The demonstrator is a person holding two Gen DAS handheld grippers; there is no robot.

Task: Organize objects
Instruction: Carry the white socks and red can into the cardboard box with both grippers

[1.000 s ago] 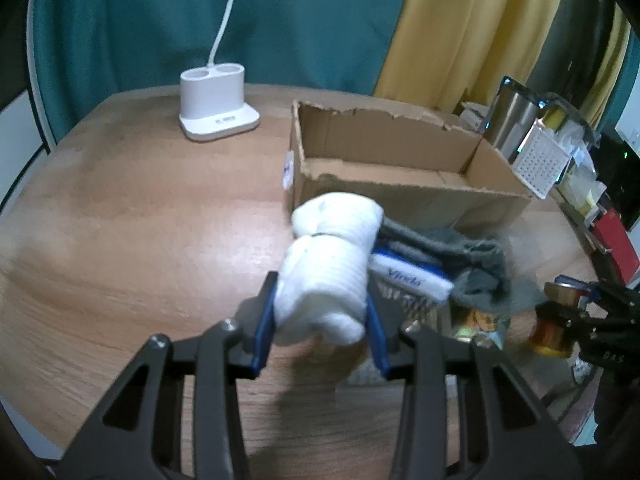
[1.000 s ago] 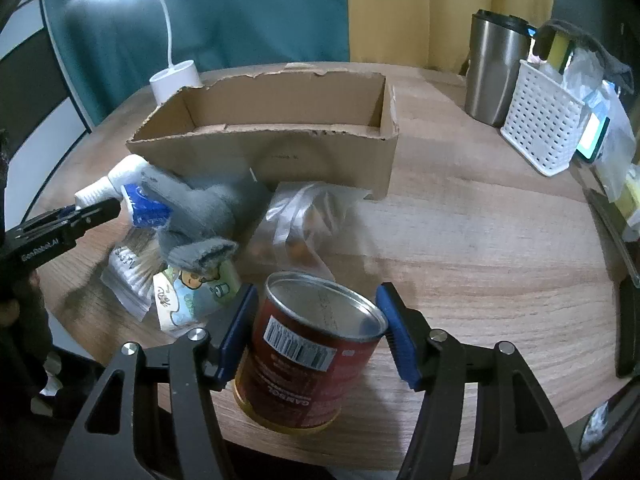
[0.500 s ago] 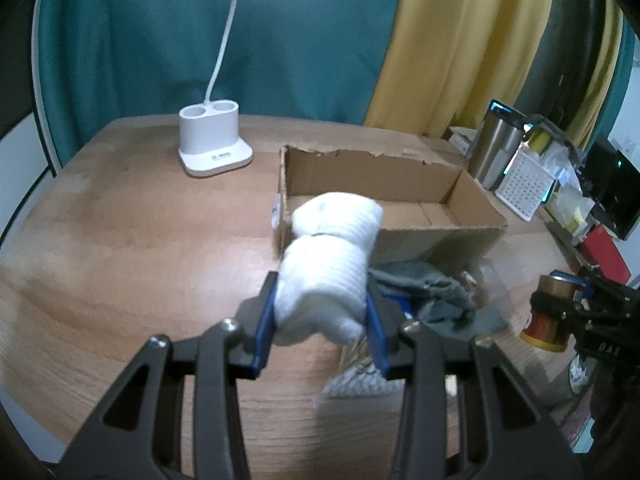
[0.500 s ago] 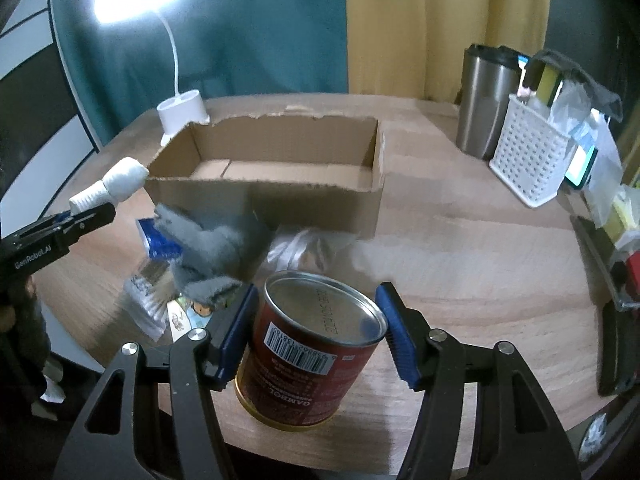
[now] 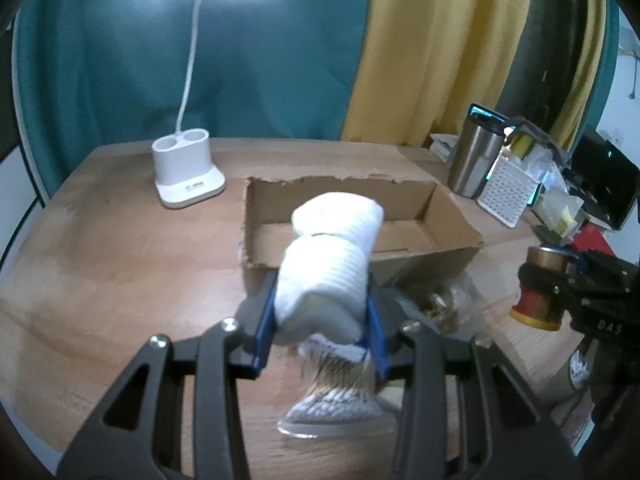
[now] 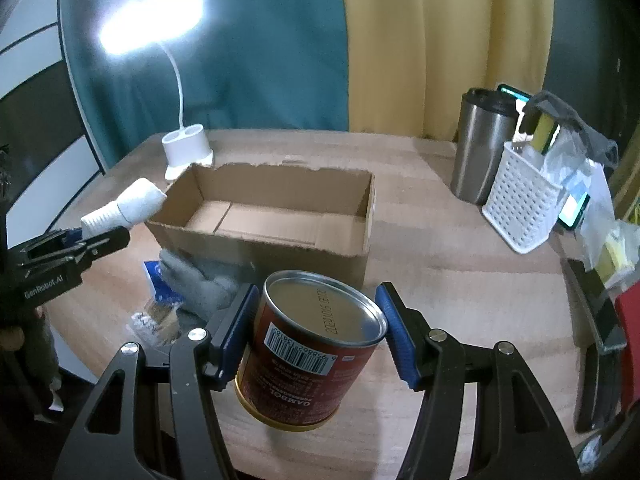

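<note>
under the left gripper point(image 5: 322, 328), clamped on a ribbed white towel roll point(image 5: 330, 256) near the cardboard box point(image 6: 280, 216), cotton swabs point(image 5: 340, 392) blur; right gripper point(image 6: 316, 336) pinches a red can point(image 6: 312, 356), label inverted.

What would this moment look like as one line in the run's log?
left tongs: shut on rolled white cloth | right tongs: shut on red can | cardboard box: empty

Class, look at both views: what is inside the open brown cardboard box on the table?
The brown cardboard box shows only its bare bottom flaps; no objects lie in the visible part. In the left view, the white rolled towel covers part of the inside.
</note>
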